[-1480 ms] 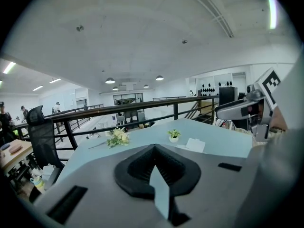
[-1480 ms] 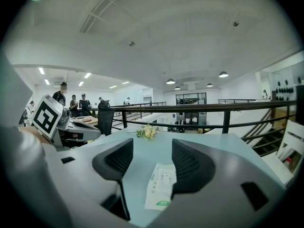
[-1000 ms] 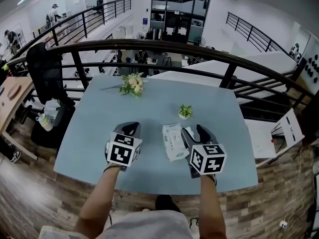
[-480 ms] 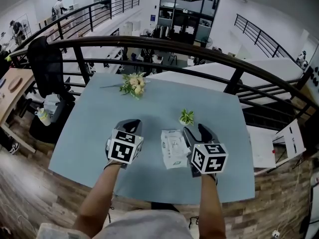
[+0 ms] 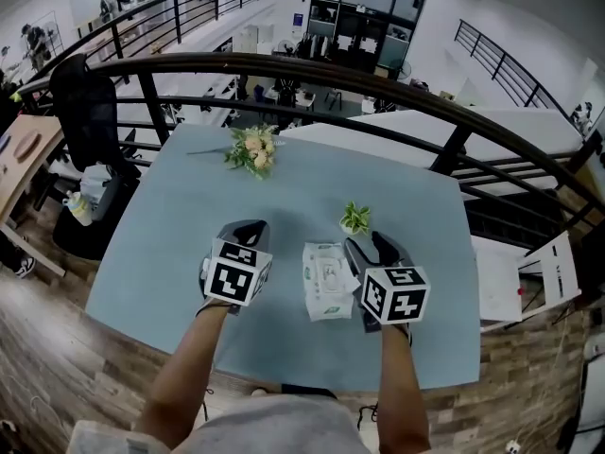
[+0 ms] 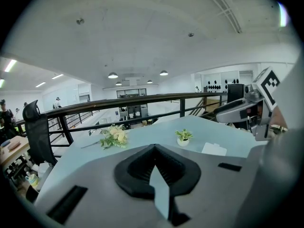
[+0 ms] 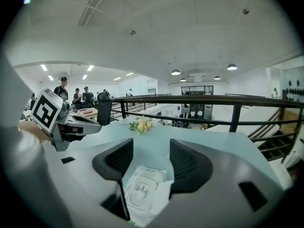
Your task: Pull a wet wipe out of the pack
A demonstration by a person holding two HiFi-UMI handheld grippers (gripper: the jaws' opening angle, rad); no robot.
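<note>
The white wet wipe pack (image 5: 326, 282) lies flat on the pale blue table (image 5: 180, 216), between my two grippers, its oval lid up. My right gripper (image 5: 367, 245) stands open just right of the pack, held above the table. In the right gripper view the pack (image 7: 144, 190) shows low between the spread jaws of that gripper (image 7: 151, 149), nearer the left one, untouched. My left gripper (image 5: 248, 228) is left of the pack, a short way off. In its own view the left gripper (image 6: 153, 149) has its black pads meeting at the tip with nothing in them; the pack (image 6: 213, 149) lies off to its right.
A small potted plant (image 5: 355, 218) stands just beyond the pack. A bunch of flowers (image 5: 251, 149) lies at the table's far side. A dark railing (image 5: 284, 69) runs behind the table, with a drop to a lower floor. A black chair (image 5: 80, 112) stands at the left.
The head camera has shifted a little, so the table sits slightly differently in frame. Both grippers and the pack keep about the same places relative to each other.
</note>
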